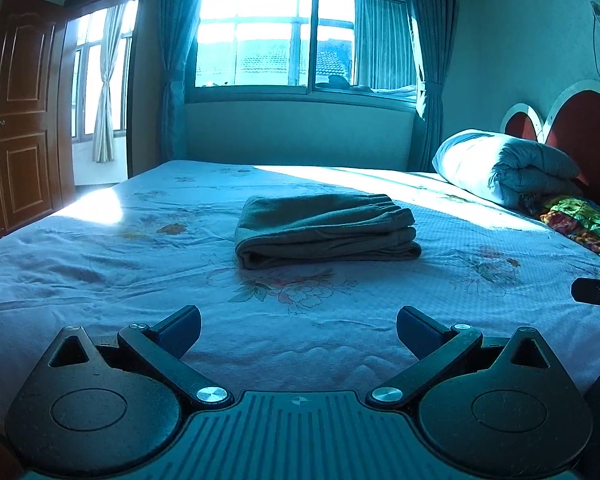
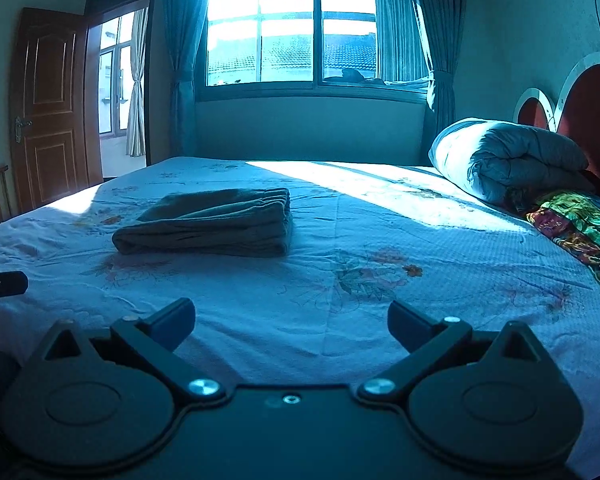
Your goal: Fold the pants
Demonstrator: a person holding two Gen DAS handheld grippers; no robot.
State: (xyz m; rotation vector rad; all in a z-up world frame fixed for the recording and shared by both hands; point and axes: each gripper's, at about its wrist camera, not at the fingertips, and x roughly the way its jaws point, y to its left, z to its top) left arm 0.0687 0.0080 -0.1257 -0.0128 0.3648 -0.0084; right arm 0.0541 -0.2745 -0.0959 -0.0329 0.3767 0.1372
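Item: pants [image 1: 326, 230], folded in a soft, limp stack on the bed [image 1: 100, 264]; hold by the thick folded edge. Left gripper [image 1: 299, 330] and right gripper [image 2: 291, 322]: my jaws wide, empty.

No readable text, label, brand, number or sign shows in either wrist view; nothing ahead of the claws or beside them carries any lettering that can be made out.

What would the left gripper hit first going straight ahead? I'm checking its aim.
Probably the folded pants: they lie dead ahead of the open left gripper, with only bare bedsheet between. Depth is uncertain.
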